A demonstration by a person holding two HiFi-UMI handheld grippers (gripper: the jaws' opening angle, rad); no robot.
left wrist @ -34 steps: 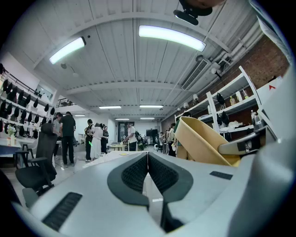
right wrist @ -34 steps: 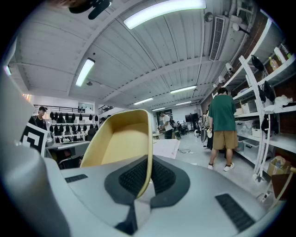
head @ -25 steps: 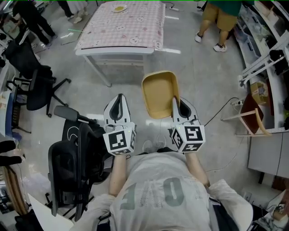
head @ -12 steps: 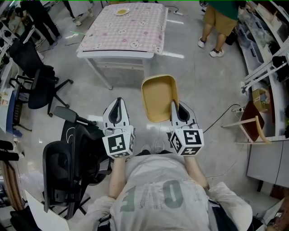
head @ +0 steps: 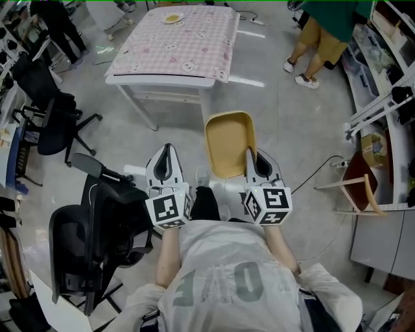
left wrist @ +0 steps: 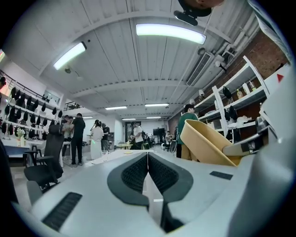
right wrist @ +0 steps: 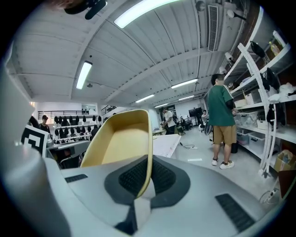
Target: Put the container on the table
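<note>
- Tan, smooth-looking plastic, in the head view: carrying the shallow, round-cornered container by one side wall in the right gripper, above the floor, well short of the pink-checked desk.
- In the left gripper view: pressing the ribbed dark jaws of the left gripper together on nothing.
- In the right gripper view: pinching the thin wall between the jaws, probably for one-handed carrying.

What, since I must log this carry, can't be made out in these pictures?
Small yellow thing on the table: too small in the head view to identify.
Container rim where the right gripper clamps it: covered by the gripper in the head view.
Person in green: cut off by the top edge of the head view.
</note>
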